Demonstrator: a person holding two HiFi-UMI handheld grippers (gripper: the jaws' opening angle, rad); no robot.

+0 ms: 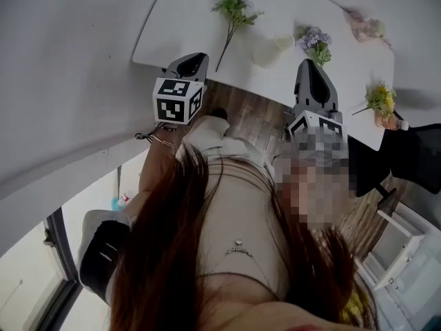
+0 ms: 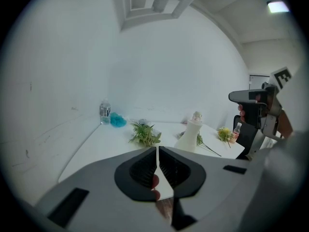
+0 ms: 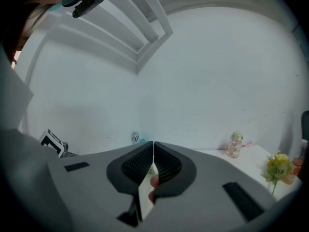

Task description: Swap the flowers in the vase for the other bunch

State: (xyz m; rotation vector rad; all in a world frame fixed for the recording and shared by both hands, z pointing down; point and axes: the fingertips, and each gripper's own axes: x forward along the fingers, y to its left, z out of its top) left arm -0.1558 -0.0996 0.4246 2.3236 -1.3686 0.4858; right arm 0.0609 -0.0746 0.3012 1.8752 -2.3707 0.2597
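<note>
Hair covers much of the head view (there the white vase (image 2: 189,136) nearly melts into the white table (image 2: 99,144)). The left gripper (image 2: 158,150) and right gripper (image 3: 153,144) are held out at the table's near edge, jaws together and empty. A green bunch (image 2: 144,134) lies beside the vase.

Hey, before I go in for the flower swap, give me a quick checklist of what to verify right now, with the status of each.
1. Left gripper jaws open for a grasp: not ok, shut with nothing between them.
2. Right gripper jaws open for a grasp: not ok, shut with nothing between them.
3. White vase standing upright on the table: ok.
4. Vase cleared of its old flowers: cannot tell; a purple bunch shows close beside it.
5. Green bunch lying free on the table with nothing on top: ok.
</note>
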